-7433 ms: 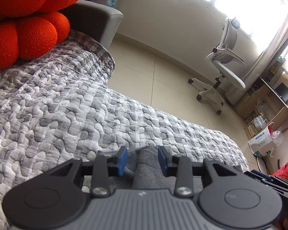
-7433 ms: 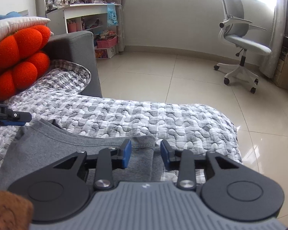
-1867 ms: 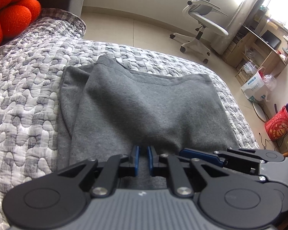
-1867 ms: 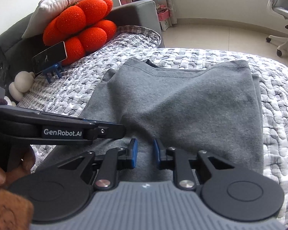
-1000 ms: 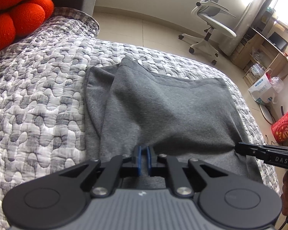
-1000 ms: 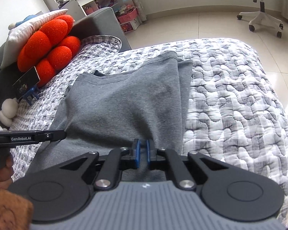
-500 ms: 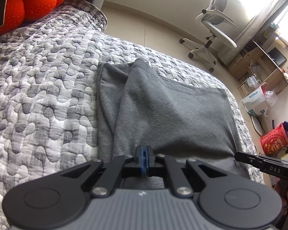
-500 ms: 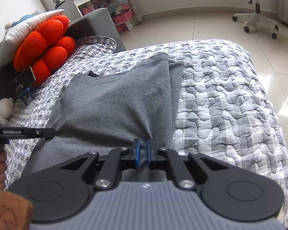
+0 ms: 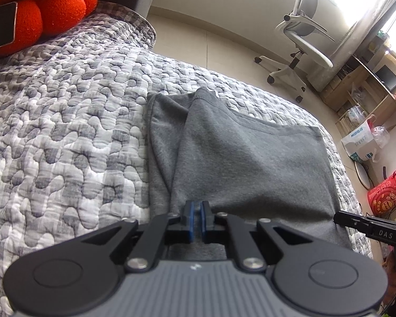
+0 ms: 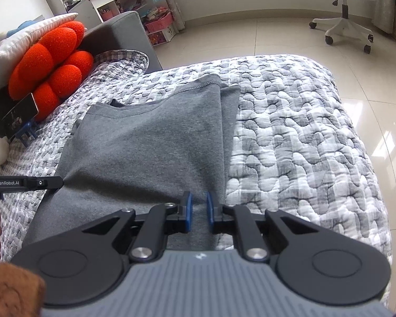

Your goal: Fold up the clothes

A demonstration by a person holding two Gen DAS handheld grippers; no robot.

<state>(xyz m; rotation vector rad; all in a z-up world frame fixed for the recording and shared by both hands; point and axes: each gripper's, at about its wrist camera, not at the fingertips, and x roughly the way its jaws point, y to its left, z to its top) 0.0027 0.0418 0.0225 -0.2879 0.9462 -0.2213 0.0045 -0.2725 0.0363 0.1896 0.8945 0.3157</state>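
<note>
- Left wrist view: the left gripper (image 9: 197,215) is at the near edge of the grey garment (image 9: 245,163). Its two blue pads stand close together with only a thin gap, and grey cloth shows between them; I cannot tell for sure if they pinch it.
- The garment lies folded on the quilt (image 9: 66,137), with a narrower layer showing along its left side.
- At the right edge, the tip of the right gripper (image 9: 356,220) touches the near right corner of the garment.
- Far away there are an orange cushion (image 9: 52,5) on the left, and an office chair (image 9: 301,45) on the floor at the right.
- Right wrist view: the right gripper (image 10: 197,210) is at the near right edge of the garment (image 10: 150,142). Its pads are a little apart, with cloth lying in the gap, not squeezed.
- The left gripper (image 10: 47,183) reaches in from the left and touches the left edge of the garment.
- The orange cushion (image 10: 50,60) and a phone (image 10: 19,115) are at the far left on the quilt (image 10: 298,132).
</note>
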